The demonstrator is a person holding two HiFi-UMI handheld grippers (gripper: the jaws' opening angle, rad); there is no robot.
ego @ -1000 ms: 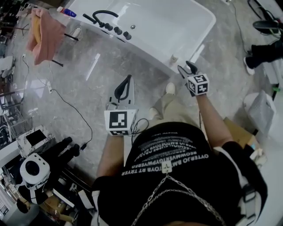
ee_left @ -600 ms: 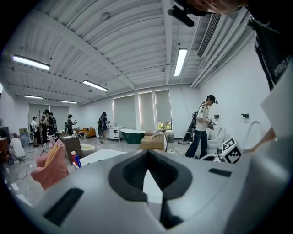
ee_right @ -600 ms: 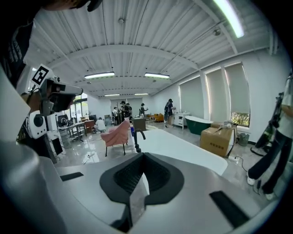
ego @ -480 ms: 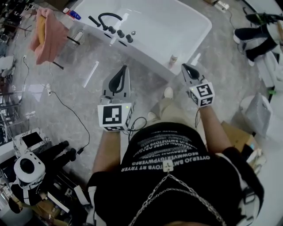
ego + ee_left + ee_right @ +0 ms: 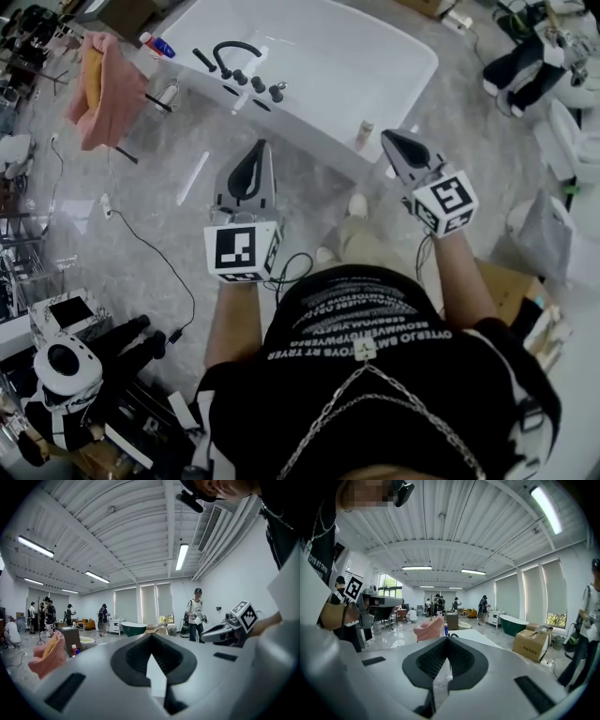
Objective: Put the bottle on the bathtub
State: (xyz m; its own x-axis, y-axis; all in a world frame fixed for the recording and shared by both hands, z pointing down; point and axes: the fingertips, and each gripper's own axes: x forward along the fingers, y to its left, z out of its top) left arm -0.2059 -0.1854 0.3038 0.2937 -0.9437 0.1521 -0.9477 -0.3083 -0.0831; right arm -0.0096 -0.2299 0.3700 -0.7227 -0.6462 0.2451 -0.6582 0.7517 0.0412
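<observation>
A small pale bottle (image 5: 364,134) stands upright on the near rim of the white bathtub (image 5: 309,122), with nothing touching it. My right gripper (image 5: 387,139) hangs just right of the bottle and apart from it; its jaws are shut with nothing between them (image 5: 448,641). My left gripper (image 5: 263,146) is held over the floor in front of the tub. Its jaws meet at the tips (image 5: 151,638) and hold nothing. Each gripper shows in the other's view, the right gripper (image 5: 220,632) and the left gripper (image 5: 379,603). The bottle is hidden in both gripper views.
A black faucet (image 5: 234,52) and knobs sit on the tub's left rim. A pink towel (image 5: 98,89) hangs on a rack at the left, near a blue-capped bottle (image 5: 157,44). A cable (image 5: 150,234) trails over the grey floor. A cardboard box (image 5: 532,644) and several people stand farther off.
The right gripper, open beside the bottle a second ago, has shut and risen away from it, to the right. The left gripper has risen too. The bottle stays on the rim.
</observation>
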